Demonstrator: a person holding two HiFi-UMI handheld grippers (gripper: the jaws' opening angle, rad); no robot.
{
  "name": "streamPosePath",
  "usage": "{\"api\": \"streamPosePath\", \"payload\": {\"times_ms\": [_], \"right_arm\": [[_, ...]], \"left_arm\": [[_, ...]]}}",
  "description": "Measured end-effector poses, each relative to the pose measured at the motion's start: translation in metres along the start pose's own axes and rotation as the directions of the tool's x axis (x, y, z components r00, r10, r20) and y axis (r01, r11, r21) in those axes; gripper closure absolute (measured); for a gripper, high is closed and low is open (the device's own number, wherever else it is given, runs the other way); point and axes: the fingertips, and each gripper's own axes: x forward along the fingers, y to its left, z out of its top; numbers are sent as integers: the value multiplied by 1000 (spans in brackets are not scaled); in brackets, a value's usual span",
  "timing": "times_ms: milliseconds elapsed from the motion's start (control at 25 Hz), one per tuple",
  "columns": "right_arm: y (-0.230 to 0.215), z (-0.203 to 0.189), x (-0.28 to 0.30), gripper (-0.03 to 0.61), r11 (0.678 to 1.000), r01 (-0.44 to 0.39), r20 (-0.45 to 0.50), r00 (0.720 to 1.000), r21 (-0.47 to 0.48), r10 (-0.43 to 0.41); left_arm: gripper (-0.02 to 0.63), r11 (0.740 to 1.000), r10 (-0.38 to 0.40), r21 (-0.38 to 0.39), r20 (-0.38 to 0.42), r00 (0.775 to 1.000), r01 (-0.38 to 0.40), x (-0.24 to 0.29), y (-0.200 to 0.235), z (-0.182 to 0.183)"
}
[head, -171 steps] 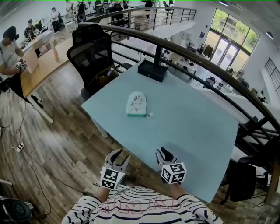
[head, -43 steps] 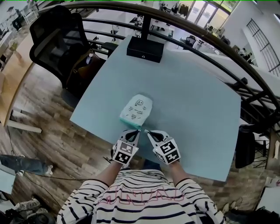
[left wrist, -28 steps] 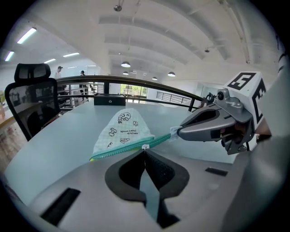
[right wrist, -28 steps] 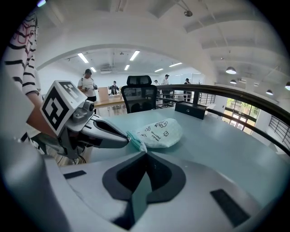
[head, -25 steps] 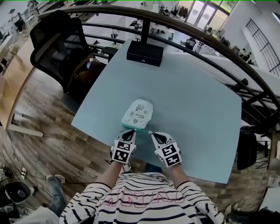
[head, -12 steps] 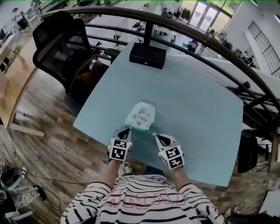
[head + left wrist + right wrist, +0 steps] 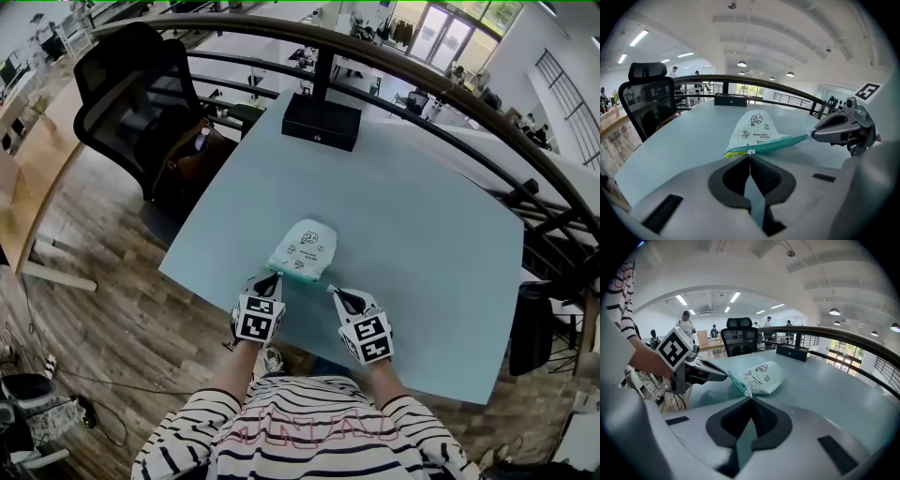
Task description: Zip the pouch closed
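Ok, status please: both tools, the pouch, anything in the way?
Left tool shut on zipper pull. Right tool shut on end tab. Pouch on table, zipper stretched between them. Black box far away.

The pouch [image 7: 305,248] lies on the table [image 7: 422,234], a box [image 7: 322,123] well behind it.

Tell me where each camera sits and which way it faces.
Head view: on the person's head, looking steeply down at table and pouch; shows left gripper, right gripper, striped sleeves.
Left gripper view: rides the left gripper, looking along its shut jaws pinching the zipper pull; right gripper at right.
Right gripper view: rides the right gripper, jaws shut on the pouch's corner; left gripper and forearm at left.
Shared: both gripper views show the pouch and black box.
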Motion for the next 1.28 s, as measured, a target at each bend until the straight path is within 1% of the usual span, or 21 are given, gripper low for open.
{"api": "streamPosePath", "payload": {"times_ms": [80,200,440,600,880,1160,1280], "right_arm": [[-2,1,0,551,1000,9,0,1000,3,-9],[-8,1,-3,551,1000,26,-2,1000,17,-26],[-6,-4,-3,551,1000,13,-10,1000,21,-13],[-2,-7,1,551,1000,7,-16,1000,19,-6],[2,-14,4,551,999,3,-34,999,36,-1],[4,-17,5,549,997,41,-39,998,58,-39],[5,-19,2,548,995,60,-41,998,79,-57]], "left_arm": [[587,1000,6,0,-2,1000,-6,1,2,0],[588,999,23,-22,-16,1000,-23,1,14,-3],[586,1000,28,-13,-31,999,-29,2,22,-3],[586,999,35,22,-33,999,-34,5,26,-3],[586,997,40,66,-71,997,-35,8,26,-13],[586,995,23,99,-116,993,-12,8,23,-23],[586,995,16,103,-123,992,-3,5,21,-27]]}}
